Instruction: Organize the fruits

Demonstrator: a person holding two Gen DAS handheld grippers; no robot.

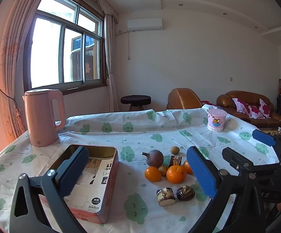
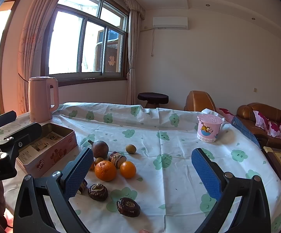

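Note:
Loose fruits lie in a cluster on the table: a big orange (image 1: 176,174) (image 2: 105,170), a smaller orange (image 1: 153,173) (image 2: 127,169), a brown passion fruit (image 1: 154,158) (image 2: 100,149), a small green-brown fruit (image 1: 174,150) (image 2: 130,148), and dark water chestnuts (image 1: 185,193) (image 2: 98,192). An open pink tin box (image 1: 94,178) (image 2: 49,147) stands to their left. My left gripper (image 1: 138,176) is open and empty above the box and fruits. My right gripper (image 2: 142,174) is open and empty, just right of the cluster; it also shows in the left wrist view (image 1: 260,141).
A pink kettle (image 1: 43,116) (image 2: 42,99) stands at the back left. A pink lidded cup (image 1: 216,119) (image 2: 208,128) stands at the back right. The tablecloth (image 2: 169,174) has green prints. Brown sofas (image 1: 253,104) sit beyond the table's right edge.

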